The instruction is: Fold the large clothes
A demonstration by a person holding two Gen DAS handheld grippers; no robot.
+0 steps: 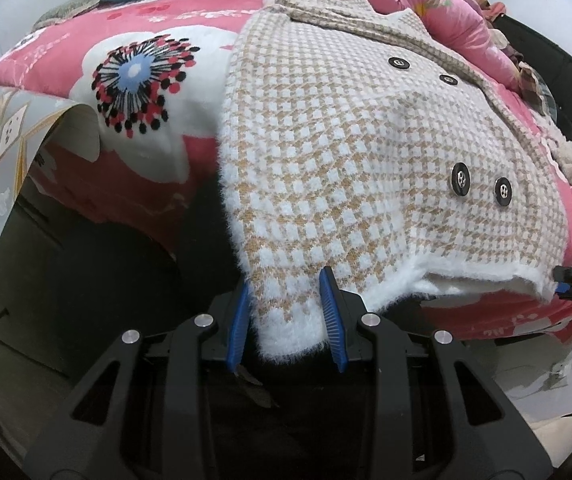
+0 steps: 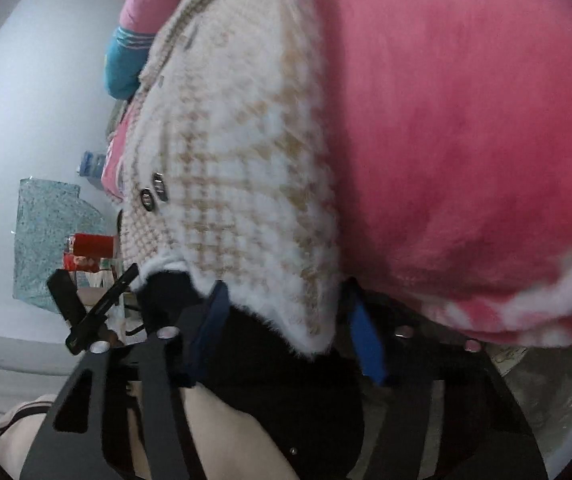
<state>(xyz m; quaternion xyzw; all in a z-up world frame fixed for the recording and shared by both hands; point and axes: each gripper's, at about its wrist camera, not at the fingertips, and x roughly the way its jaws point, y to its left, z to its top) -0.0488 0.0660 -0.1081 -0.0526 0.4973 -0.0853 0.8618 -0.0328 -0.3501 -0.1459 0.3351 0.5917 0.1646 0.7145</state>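
Beyond bed (image 2: 466,120): red cans (image 2: 93,244).

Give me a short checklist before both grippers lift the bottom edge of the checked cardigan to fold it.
1. Left gripper has a hem corner of the cardigan between its pads: ok.
2. Right gripper has the other hem corner between its fingers: ok; firm pinch: cannot tell, picture blurred.
3. Cardigan lies flat on the pink blanket: ok, a slight bump in the middle.
4. Buttons face up, clear of both grippers: ok.
5. Hem between the two grippers is straight: not ok, it sags open.
6. Sleeves tucked in: cannot tell.
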